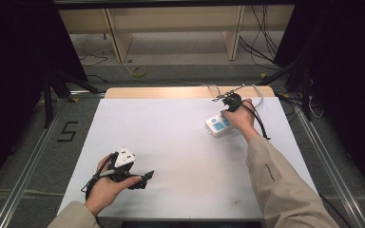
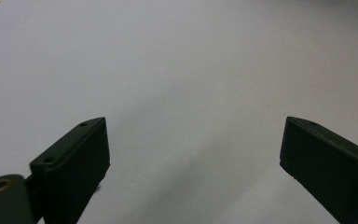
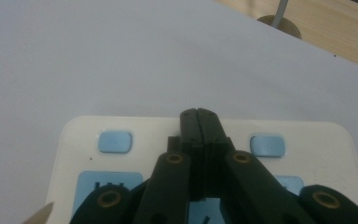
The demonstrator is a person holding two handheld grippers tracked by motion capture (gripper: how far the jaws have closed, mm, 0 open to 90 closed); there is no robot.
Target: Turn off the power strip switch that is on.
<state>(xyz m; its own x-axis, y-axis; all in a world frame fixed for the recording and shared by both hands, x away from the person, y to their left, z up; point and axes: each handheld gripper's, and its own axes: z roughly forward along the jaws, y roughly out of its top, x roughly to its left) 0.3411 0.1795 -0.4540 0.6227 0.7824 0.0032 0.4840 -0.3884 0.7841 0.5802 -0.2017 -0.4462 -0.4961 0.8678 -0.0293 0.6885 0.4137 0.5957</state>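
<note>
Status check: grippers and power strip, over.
Right gripper shut, tips over the power strip. Left gripper open, empty, above bare table. Nothing in the way.

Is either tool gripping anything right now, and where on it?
Nothing held. Left tool is open over bare table; right tool is shut, empty, above the power strip.

White table cover point(image 1: 180, 142), wooden shelf point(image 1: 171, 21).

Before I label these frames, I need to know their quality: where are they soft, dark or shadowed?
High view: dark surroundings, evenly lit table. Left gripper view: open jaws blurred, faint shadows on the white surface. Right gripper view: the power strip reasonably sharp, the closed right gripper slightly soft.
</note>
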